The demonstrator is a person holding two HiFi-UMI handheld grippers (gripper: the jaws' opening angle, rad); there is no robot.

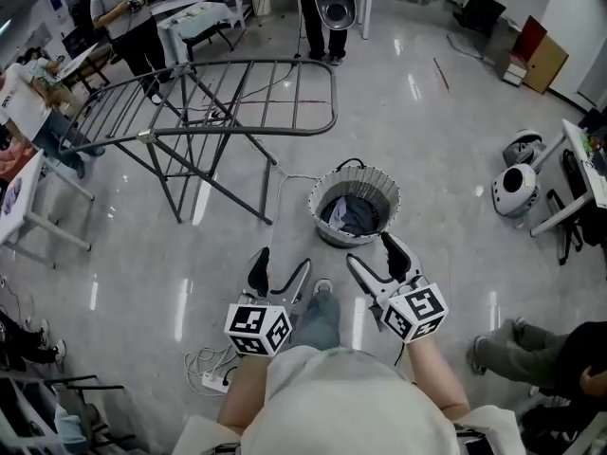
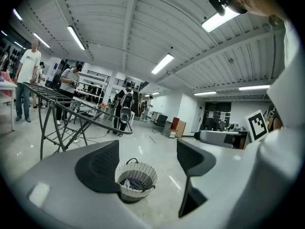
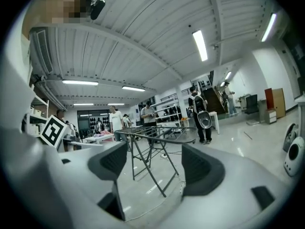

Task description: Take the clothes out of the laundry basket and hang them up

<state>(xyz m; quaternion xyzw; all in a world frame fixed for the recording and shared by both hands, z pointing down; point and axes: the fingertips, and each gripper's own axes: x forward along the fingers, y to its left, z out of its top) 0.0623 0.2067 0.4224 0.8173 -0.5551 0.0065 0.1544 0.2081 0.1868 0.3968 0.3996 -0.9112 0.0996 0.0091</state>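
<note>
Now, drying rack (image 1: 218, 102): we've got it unfolded on the floor, beyond and left of the basket.
Laundry basket (image 1: 317, 209): upright on the floor just ahead of us, near the rack's foot.
Left gripper (image 1: 285, 259): jaws spread wide, nothing between them, short of the basket.
Right gripper (image 1: 370, 249): spread too, empty, close by the basket's near rim.
Clothes (image 1: 353, 218): dark heap, down inside the basket.

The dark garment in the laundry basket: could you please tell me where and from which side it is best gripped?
Probably the bunched folds on top of the dark garment, coming straight down through the open mouth of the laundry basket; its upright walls block a sideways approach. The open right claw looks nearest.
</note>
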